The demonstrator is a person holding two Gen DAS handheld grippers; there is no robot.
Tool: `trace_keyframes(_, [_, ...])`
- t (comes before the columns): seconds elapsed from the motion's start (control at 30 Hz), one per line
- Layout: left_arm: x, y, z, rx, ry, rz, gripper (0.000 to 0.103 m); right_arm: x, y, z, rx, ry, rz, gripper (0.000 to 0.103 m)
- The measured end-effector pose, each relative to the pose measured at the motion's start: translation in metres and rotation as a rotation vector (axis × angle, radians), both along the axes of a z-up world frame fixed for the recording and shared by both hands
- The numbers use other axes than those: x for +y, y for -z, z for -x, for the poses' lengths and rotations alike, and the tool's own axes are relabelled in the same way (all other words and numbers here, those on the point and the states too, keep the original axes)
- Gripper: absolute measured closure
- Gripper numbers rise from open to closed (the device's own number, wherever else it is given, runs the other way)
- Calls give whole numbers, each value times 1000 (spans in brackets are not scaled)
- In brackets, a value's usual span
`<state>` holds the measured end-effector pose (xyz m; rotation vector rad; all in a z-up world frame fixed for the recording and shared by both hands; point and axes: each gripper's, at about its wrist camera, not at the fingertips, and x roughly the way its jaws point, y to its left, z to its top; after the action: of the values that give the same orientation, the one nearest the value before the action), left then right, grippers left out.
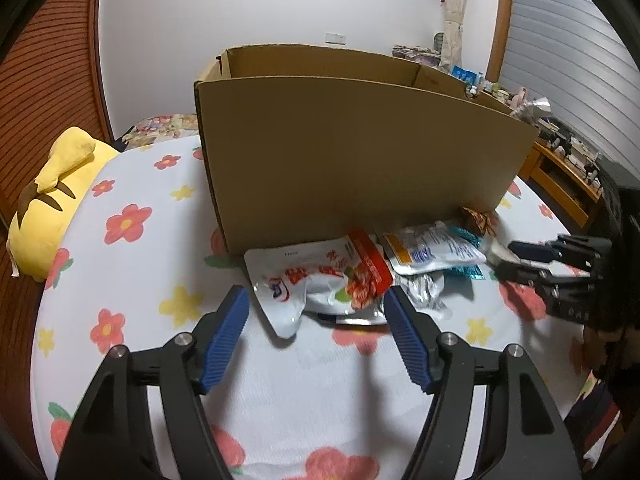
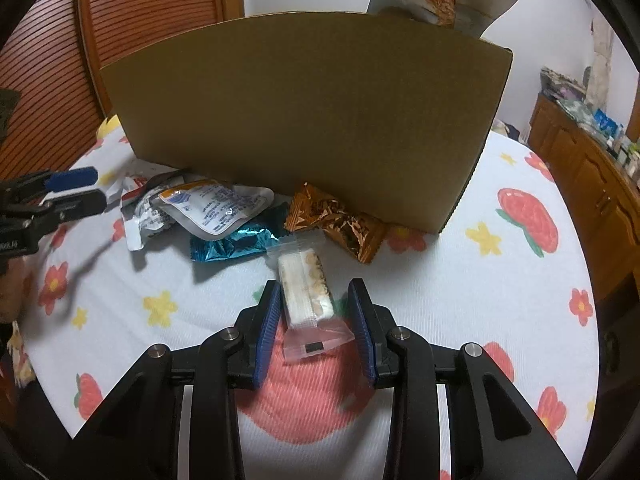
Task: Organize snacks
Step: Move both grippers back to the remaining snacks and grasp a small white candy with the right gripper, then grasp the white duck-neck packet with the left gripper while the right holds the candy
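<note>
Two grippers work at a heap of snack packets in front of a plain brown cardboard box (image 1: 360,152) on a white bedsheet printed with red and yellow flowers (image 2: 520,280).

The left gripper (image 1: 316,300) has its blue ribbed pads spread wide on either side of a crumpled white and red foil pouch (image 1: 320,280), not pressing it. The right gripper (image 2: 314,292) has its jaws narrowed around a clear-wrapped white nougat bar (image 2: 306,292); the left pad lies against the bar, the right pad stands just apart. Beside it lie a teal foil packet (image 2: 236,246), a copper foil packet (image 2: 336,220) touching the box, and a white printed pouch (image 2: 220,208). A silver pouch (image 2: 444,0) sticks up out of the box.
</note>
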<state>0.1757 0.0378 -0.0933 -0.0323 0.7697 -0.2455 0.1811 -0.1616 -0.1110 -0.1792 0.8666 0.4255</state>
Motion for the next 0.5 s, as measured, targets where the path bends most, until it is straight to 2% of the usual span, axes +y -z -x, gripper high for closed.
trace_keyframes(0.2, [7,3,-19,33,-65,53,32,6,-1,1,-12,4,9,69])
trace_keyframes(0.3, [10,6,-27,46,-116,38,32,8,0,1,-11,5,5,69])
trace_keyframes(0.5, [8,16,-36,73,-109,29,32,8,-1,1,-12,5,6,69])
